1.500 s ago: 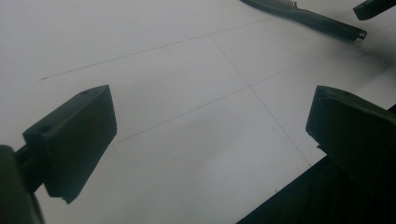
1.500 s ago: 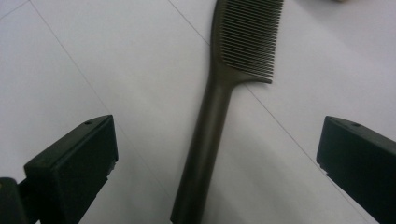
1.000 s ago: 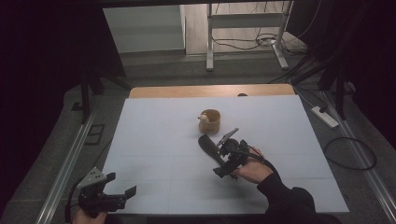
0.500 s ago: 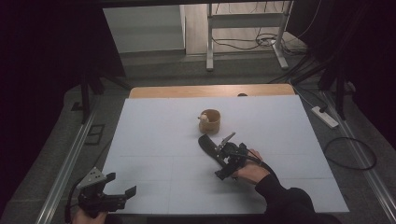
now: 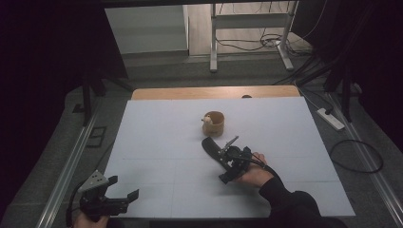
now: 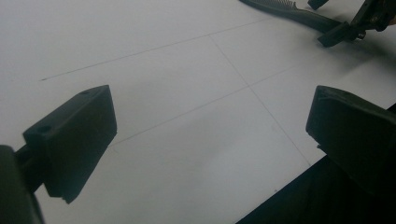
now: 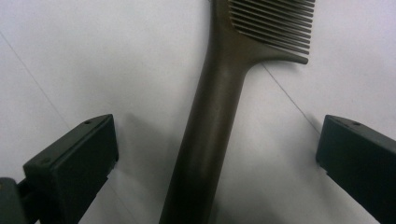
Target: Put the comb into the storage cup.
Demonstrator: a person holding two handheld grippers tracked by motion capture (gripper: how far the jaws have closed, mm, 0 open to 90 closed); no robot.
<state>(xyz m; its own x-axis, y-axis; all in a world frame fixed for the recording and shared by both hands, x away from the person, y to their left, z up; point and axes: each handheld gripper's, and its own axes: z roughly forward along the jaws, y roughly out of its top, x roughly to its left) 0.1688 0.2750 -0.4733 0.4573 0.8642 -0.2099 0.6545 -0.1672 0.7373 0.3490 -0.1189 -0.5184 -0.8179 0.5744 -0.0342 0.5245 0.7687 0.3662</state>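
Dim room overall; the white table (image 5: 157, 142) is the brightest area, evenly lit from above, no glare. Surroundings fall to near black at left and right edges of the high view. High view is soft and slightly grainy. Soft, faint shadows under the comb (image 7: 219, 116) and beside the jaws in the right gripper view. Jaws in both gripper views are near, dark and a bit blurred; comb teeth stay fairly sharp.
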